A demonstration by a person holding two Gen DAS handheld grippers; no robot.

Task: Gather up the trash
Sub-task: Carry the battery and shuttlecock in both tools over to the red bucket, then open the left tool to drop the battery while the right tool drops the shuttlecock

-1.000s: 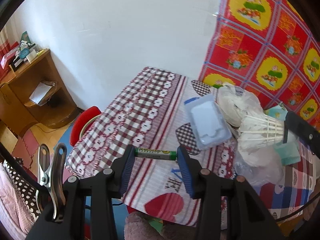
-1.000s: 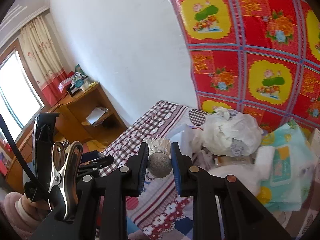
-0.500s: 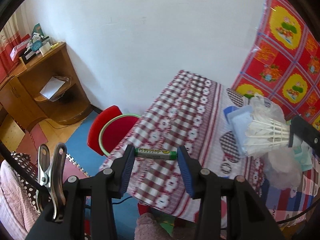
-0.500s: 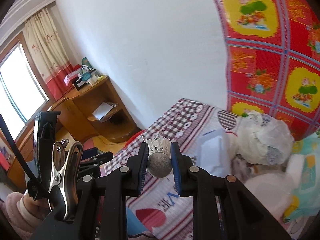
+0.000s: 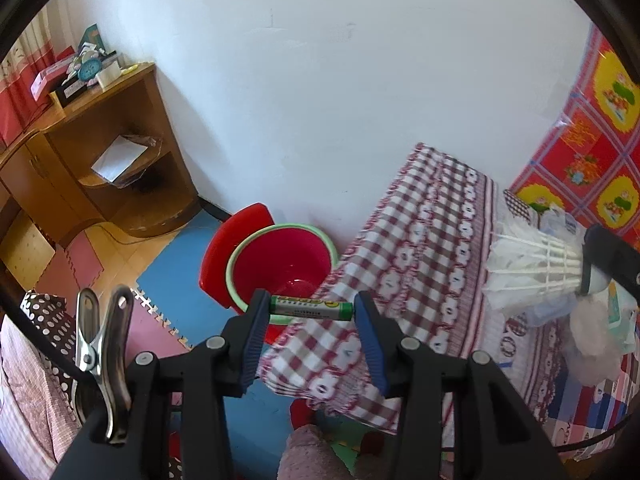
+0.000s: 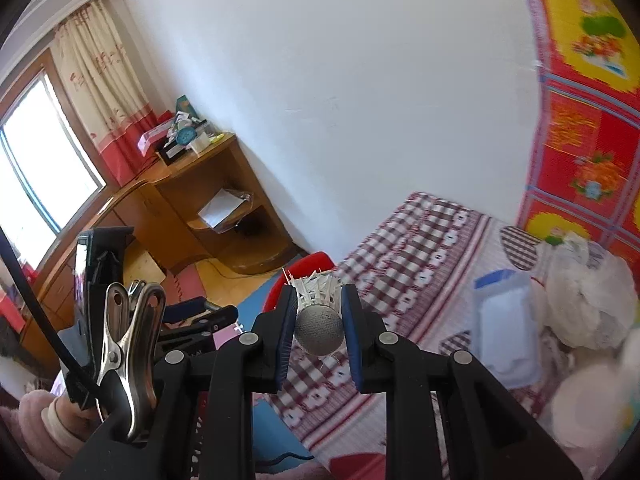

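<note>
My left gripper (image 5: 312, 310) is clamped end to end on a green cylindrical battery with a yellow label (image 5: 311, 308), and my right gripper (image 6: 319, 322) is clenched on the grey rounded cork of a worn white feather shuttlecock (image 6: 318, 312), feathers pointing away from me. In the left wrist view that shuttlecock (image 5: 532, 266) shows at three o'clock, over the table draped in a red-and-white checked cloth (image 5: 424, 248).

The step in hand, as I judge it, is carrying both pieces to the round red plastic basin with a pale green rim (image 5: 280, 264), which sits on the floor at twelve o'clock just past the battery, against the table's edge. To do it well I would bring the battery clear of the hanging cloth and squarely over the basin's mouth before I let go, since a cylinder held by its ends may roll off the rim. The shuttlecock is light and could drift, so I would lower it close before letting it go.

From the right wrist view only a red sliver (image 6: 304, 276) shows behind the feathers at twelve o'clock; whether that is the basin or the red piece behind it I cannot tell. The clutter at three o'clock there, a clear plastic box with a blue edge (image 6: 504, 320) and white crumpled bags (image 6: 580, 300), is smeared, and the basin's near rim is hidden by my left jaws.
</note>
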